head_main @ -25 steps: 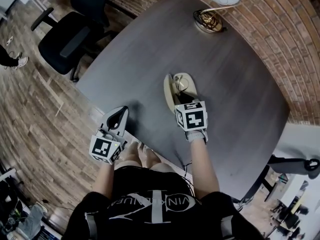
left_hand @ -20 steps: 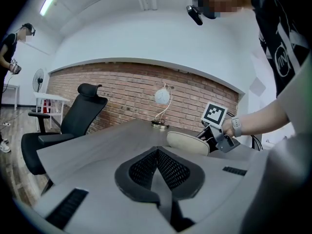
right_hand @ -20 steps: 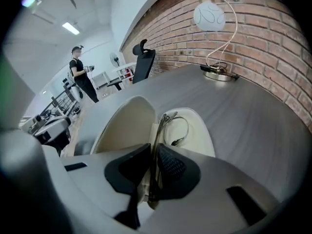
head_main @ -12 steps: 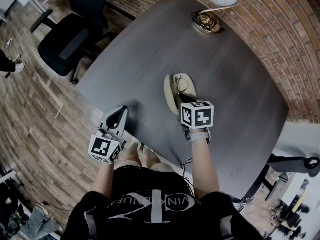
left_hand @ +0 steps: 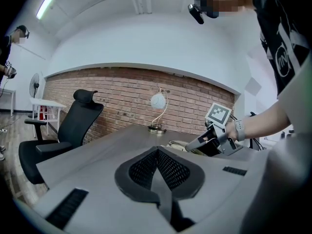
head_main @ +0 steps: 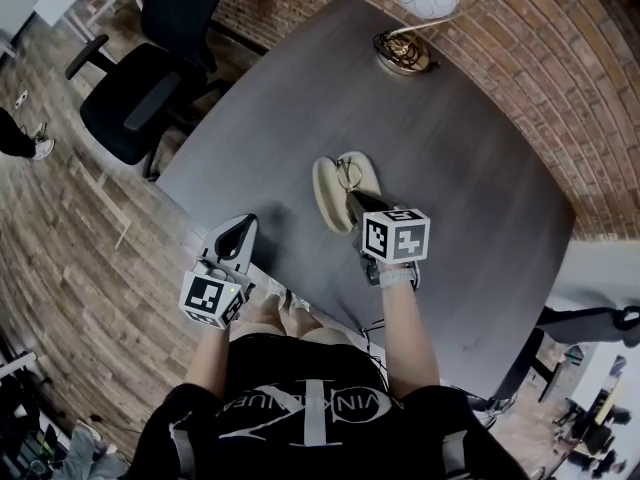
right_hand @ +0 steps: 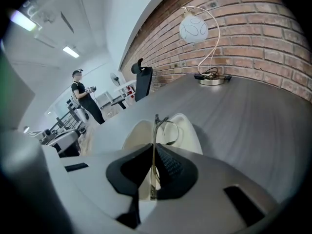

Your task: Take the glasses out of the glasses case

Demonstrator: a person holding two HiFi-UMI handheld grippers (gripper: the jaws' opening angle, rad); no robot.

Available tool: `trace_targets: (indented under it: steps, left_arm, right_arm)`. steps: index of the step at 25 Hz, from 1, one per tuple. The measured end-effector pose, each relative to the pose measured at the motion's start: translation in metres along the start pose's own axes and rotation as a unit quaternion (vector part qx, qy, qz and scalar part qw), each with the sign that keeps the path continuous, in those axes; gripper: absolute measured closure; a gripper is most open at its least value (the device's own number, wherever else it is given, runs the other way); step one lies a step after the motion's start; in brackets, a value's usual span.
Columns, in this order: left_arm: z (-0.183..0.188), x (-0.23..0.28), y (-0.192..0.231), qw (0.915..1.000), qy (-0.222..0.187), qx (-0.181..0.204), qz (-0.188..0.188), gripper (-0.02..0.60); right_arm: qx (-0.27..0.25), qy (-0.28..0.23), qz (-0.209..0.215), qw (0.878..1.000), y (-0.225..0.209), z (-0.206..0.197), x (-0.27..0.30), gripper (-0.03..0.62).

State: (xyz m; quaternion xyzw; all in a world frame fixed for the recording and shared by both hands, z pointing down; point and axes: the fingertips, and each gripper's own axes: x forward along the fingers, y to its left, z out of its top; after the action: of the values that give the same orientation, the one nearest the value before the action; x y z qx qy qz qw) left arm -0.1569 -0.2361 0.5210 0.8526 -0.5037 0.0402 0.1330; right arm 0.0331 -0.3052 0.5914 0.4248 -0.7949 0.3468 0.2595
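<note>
The cream glasses case (head_main: 332,196) lies open on the dark grey table (head_main: 480,168). Thin wire-framed glasses (head_main: 349,175) stand tilted above it. My right gripper (head_main: 360,204) is shut on them. In the right gripper view a metal side arm of the glasses (right_hand: 154,126) runs up between the pressed pads, and the lenses hang over the open case (right_hand: 189,130). My left gripper (head_main: 237,234) hovers at the table's near edge, left of the case. Its jaws (left_hand: 157,151) are shut on nothing.
A lamp with a white globe and brass base (head_main: 405,50) stands at the table's far side by the brick wall. A black office chair (head_main: 140,83) stands left of the table. A person (right_hand: 83,99) stands far off in the room.
My right gripper has shut on the glasses and risen a little, rolling at the wrist. The glasses have lifted off the case. The left gripper has stayed put.
</note>
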Motion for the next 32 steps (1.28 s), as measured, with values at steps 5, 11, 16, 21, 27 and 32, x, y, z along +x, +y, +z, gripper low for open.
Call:
trace_targets:
  steps: [5,11,16,21,27,32]
  left_arm:
    - [0.011,-0.004,0.001,0.9999,-0.007,0.011,0.002,0.566]
    - [0.025,-0.006,0.003,0.9997,-0.016,0.018,0.001,0.566]
    - [0.035,-0.006,0.005,0.9997,-0.022,0.013,0.002,0.566]
    - [0.046,-0.006,0.000,0.9993,-0.029,0.023,-0.004,0.566]
    - [0.059,-0.008,-0.008,0.9986,-0.039,0.034,-0.013,0.566]
    - [0.066,-0.013,-0.009,0.9979,-0.047,0.042,-0.017,0.566]
  right_arm:
    - [0.013,-0.021,0.013,1.000,0.007,0.007,-0.010,0.559]
    - [0.015,-0.050,0.030,0.998,0.017,0.018,-0.026,0.559]
    - [0.010,-0.084,0.040,0.996,0.026,0.029,-0.044,0.559]
    - [0.009,-0.125,0.050,0.991,0.028,0.039,-0.070,0.559]
    - [0.006,-0.176,0.055,0.983,0.031,0.048,-0.102,0.559]
    - [-0.005,-0.212,0.048,0.976,0.034,0.053,-0.126,0.559]
